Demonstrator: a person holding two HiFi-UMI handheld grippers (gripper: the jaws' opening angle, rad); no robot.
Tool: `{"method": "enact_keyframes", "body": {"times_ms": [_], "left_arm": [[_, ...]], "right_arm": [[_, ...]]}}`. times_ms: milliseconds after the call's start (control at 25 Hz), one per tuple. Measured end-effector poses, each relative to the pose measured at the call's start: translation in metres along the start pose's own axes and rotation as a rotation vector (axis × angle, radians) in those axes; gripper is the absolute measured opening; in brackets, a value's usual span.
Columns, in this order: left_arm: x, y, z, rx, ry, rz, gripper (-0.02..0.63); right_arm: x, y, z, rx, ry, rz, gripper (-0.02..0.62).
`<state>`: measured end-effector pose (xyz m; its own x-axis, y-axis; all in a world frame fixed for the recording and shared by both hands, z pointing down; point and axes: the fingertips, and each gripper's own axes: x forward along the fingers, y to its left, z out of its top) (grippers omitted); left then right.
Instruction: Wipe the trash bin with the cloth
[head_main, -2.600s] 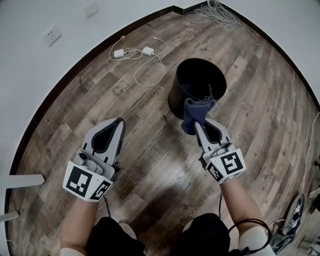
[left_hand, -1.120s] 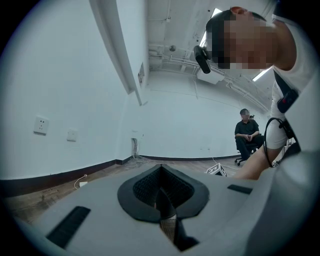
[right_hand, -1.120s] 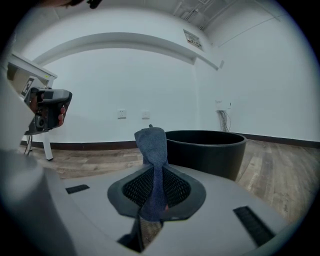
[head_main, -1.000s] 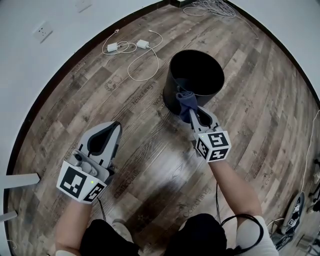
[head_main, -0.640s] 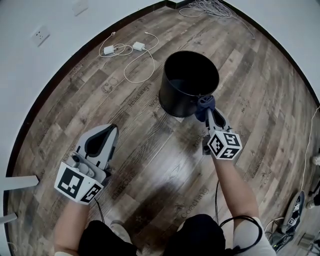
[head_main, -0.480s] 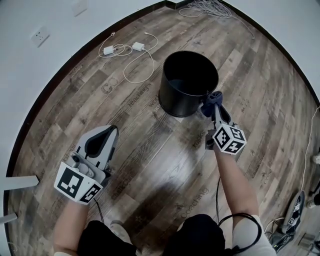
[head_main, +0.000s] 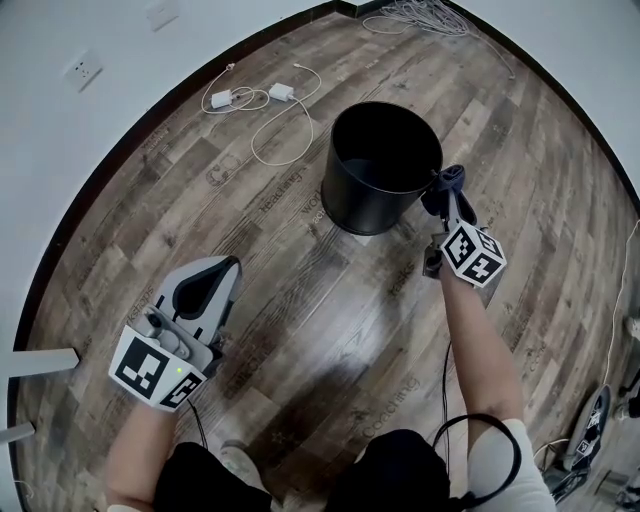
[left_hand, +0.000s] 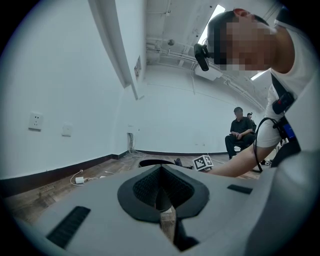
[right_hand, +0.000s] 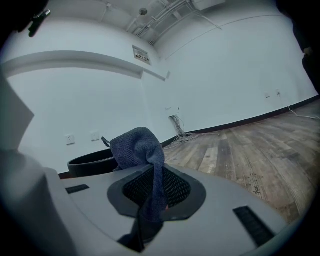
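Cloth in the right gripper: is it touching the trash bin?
Cannot tell. In the head view the cloth sits at the right edge of the trash bin, no gap visible, but contact isn't plain; the right gripper view only overlaps them.

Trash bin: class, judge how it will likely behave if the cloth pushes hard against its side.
The trash bin looks empty and stands unheld on wooden floor, so it may slide or tip. The cloth droops from the right tongs: floppy, probably a soft push.

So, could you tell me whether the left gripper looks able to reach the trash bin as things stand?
Probably yes: only bare floor lies between the left gripper and the trash bin, and the right gripper with the cloth is at the bin's right side.
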<state>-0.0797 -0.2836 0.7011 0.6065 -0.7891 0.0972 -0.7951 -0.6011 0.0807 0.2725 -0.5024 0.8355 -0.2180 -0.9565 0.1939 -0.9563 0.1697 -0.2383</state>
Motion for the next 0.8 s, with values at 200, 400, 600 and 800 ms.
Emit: {"method": "enact_keyframes", "body": {"times_ms": [200, 400, 600, 800], "left_arm": [[0.002, 0.002, -0.003, -0.012, -0.005, -0.003, 0.011], [0.002, 0.005, -0.004, -0.025, -0.011, -0.006, 0.011], [0.001, 0.003, -0.003, -0.036, -0.022, -0.003, 0.011], [-0.005, 0.003, -0.003, -0.032, -0.019, -0.007, 0.011]], "right_arm": [[-0.055, 0.022, 0.002, 0.041, -0.083, 0.083, 0.044], [-0.111, 0.081, -0.024, 0.013, -0.080, 0.201, 0.044], [-0.121, 0.149, -0.074, -0.051, 0.024, 0.347, 0.044], [-0.099, 0.220, -0.102, -0.093, 0.109, 0.482, 0.044]]}}
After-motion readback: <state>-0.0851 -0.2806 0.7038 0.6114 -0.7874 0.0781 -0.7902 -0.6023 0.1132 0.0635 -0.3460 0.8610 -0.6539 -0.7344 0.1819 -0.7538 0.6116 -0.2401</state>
